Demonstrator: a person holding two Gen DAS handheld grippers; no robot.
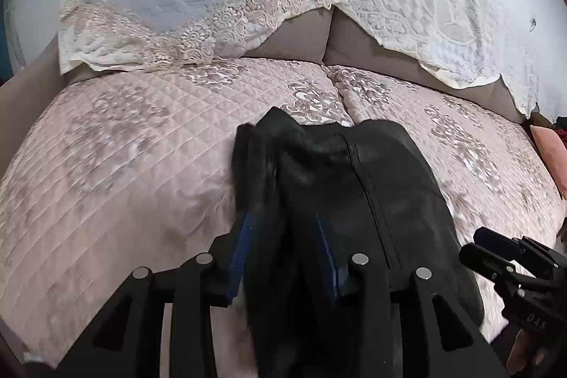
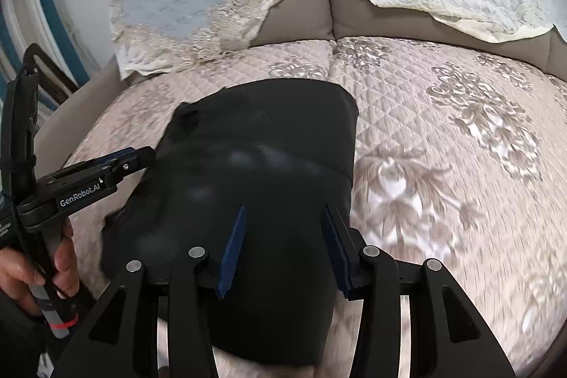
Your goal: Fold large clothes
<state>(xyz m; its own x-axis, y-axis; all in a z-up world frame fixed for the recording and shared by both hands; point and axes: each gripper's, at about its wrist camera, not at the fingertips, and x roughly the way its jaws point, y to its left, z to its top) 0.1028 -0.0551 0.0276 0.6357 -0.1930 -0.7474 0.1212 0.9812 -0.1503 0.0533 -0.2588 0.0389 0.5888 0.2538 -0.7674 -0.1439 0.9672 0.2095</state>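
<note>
Black garment [image 2: 255, 165] under both grippers' parted jaws (quilted sofa)

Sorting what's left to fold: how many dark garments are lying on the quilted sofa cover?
1: a black garment lies mid-seat on the pink quilted cover, between the left gripper and right gripper. Others may lie out of view.
</note>
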